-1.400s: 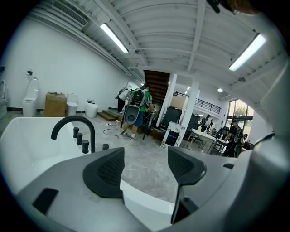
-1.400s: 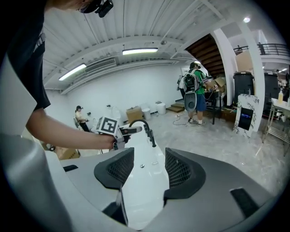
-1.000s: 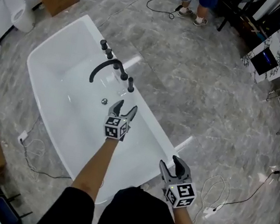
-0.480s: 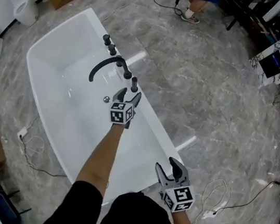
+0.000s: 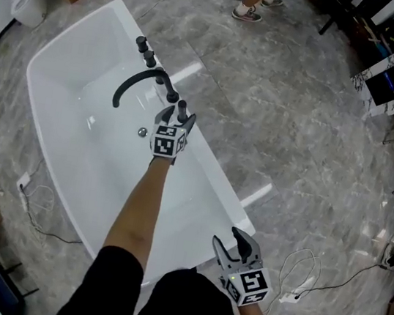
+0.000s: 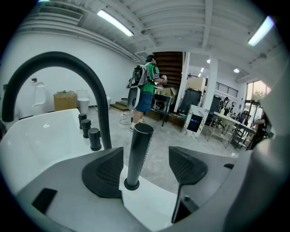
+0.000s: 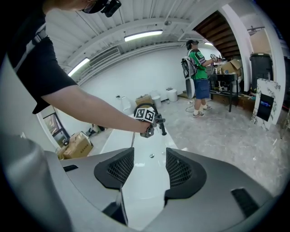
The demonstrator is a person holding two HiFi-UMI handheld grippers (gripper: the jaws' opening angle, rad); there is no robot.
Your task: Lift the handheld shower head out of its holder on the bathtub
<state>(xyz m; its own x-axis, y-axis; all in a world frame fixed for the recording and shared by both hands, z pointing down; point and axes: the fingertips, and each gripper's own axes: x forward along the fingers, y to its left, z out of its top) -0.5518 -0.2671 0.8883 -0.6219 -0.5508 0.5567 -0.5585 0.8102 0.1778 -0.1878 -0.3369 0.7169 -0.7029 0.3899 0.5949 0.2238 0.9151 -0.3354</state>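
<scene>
Handheld shower head, a slim black cylinder, stands upright in its holder on the right rim of the bathtub, just on the near side of the arched spout and the row of knobs. The left tool is at it with jaws spread, one pad on each side of the cylinder. Neither pad touches it, and the cylinder sits closer to the left pad. The right tool hangs spread and empty over the near end of the tub, well apart from the fittings.

The step in hand appears to be the closing grasp. To do it well, the left tool should shift toward that nearer pad's side until the cylinder is centred, then press in on the middle of the body. The pull should then run along the cylinder's own axis, since a slanted pull could bind it in the holder. Any hose below is not visible, so a slow lift seems wise.

The head view gives the layout along the rim, but the marker cube hides the gap around the cylinder. The left gripper view shows that gap plainly, and the holder ring at the base. The right gripper view shows the left tool small and far off, with only white tub between its own jaws.
</scene>
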